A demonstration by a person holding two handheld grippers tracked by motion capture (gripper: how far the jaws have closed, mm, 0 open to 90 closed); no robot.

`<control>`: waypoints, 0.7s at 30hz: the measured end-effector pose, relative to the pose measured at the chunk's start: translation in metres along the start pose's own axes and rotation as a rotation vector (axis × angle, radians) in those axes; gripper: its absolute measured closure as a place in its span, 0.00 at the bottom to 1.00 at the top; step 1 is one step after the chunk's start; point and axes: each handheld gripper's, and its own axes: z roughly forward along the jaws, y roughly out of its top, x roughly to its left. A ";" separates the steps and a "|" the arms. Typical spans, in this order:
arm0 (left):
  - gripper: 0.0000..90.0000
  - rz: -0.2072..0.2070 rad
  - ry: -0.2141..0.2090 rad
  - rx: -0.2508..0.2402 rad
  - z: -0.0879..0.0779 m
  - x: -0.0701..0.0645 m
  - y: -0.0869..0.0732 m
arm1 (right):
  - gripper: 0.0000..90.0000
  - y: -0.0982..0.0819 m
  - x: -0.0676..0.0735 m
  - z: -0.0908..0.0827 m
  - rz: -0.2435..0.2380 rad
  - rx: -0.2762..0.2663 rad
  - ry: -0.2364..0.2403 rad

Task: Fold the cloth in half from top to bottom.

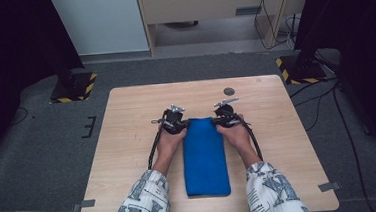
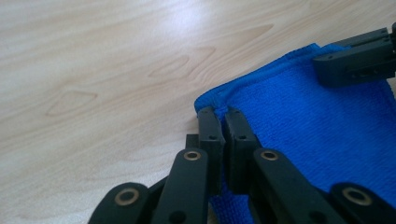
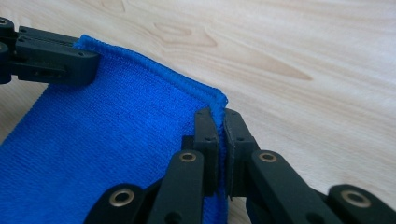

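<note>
1. Cloth comes first: a bright blue, oblong, folded terry towel lies flat along the middle of the pale wood-grain worktop, its long side running away from the person.
2. Judging by its nap and stitched hem, it is light, soft and limp. It should sag and drape once lifted, and it will not break or slip easily.
3. Far corners look like the best places to take hold, one on each side, so the layers rise together.
4. Left hand-held gripper has its black jaws closed on the far left corner, with blue fabric pinched between the pads.
5. Right hand-held gripper is likewise clamped on the far right corner, the hem edge caught between its jaws.
6. Worktop surface is smooth and matt, so the towel should slide freely on it.
</note>
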 end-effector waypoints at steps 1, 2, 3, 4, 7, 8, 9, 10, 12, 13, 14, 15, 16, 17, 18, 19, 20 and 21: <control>0.96 0.005 -0.002 -0.007 -0.003 -0.001 0.002 | 0.96 0.001 0.000 -0.004 -0.003 -0.007 0.003; 0.96 0.007 -0.002 -0.015 -0.004 -0.003 0.003 | 0.96 0.002 0.001 -0.007 -0.003 -0.016 0.003; 0.96 0.010 -0.001 -0.021 -0.007 -0.004 0.005 | 0.96 0.003 0.001 -0.009 -0.005 -0.023 0.004; 0.96 0.012 -0.001 -0.024 -0.009 -0.005 0.007 | 0.96 0.004 0.002 -0.012 -0.008 -0.029 0.003; 0.97 0.021 0.002 -0.044 -0.015 -0.007 0.012 | 0.96 0.008 0.003 -0.022 -0.009 -0.062 0.000; 0.97 0.023 0.001 -0.052 -0.017 -0.007 0.014 | 0.96 0.009 0.003 -0.025 -0.011 -0.074 0.001; 0.97 0.028 0.001 -0.057 -0.019 -0.008 0.015 | 0.96 0.010 0.003 -0.028 -0.011 -0.081 0.003; 0.97 0.035 0.004 -0.062 -0.021 -0.009 0.017 | 0.96 0.012 0.003 -0.030 -0.015 -0.089 0.005; 0.97 0.039 0.002 -0.075 -0.025 -0.010 0.020 | 0.96 0.014 0.003 -0.035 -0.016 -0.099 0.004; 0.97 0.041 0.003 -0.083 -0.027 -0.010 0.022 | 0.96 0.015 0.003 -0.037 -0.014 -0.107 0.005; 0.97 0.042 0.003 -0.088 -0.028 -0.010 0.023 | 0.96 0.016 0.002 -0.040 -0.015 -0.113 0.006; 0.97 0.046 0.004 -0.093 -0.029 -0.010 0.025 | 0.96 0.017 0.002 -0.041 -0.017 -0.117 0.004; 0.97 0.048 0.006 -0.099 -0.030 -0.010 0.026 | 0.96 0.019 0.002 -0.043 -0.016 -0.122 0.007; 0.97 0.045 0.006 -0.107 -0.031 -0.009 0.026 | 0.96 0.020 0.001 -0.044 -0.012 -0.128 0.009; 0.97 0.044 0.006 -0.113 -0.032 -0.009 0.026 | 0.96 0.021 0.001 -0.045 -0.012 -0.136 0.011; 0.97 0.041 0.005 -0.118 -0.032 -0.008 0.027 | 0.96 0.022 0.001 -0.046 -0.010 -0.140 0.011; 0.97 0.041 0.004 -0.120 -0.032 -0.008 0.027 | 0.96 0.023 0.001 -0.047 -0.013 -0.143 0.011; 0.97 0.044 0.005 -0.122 -0.033 -0.008 0.027 | 0.96 0.024 0.001 -0.047 -0.006 -0.146 0.012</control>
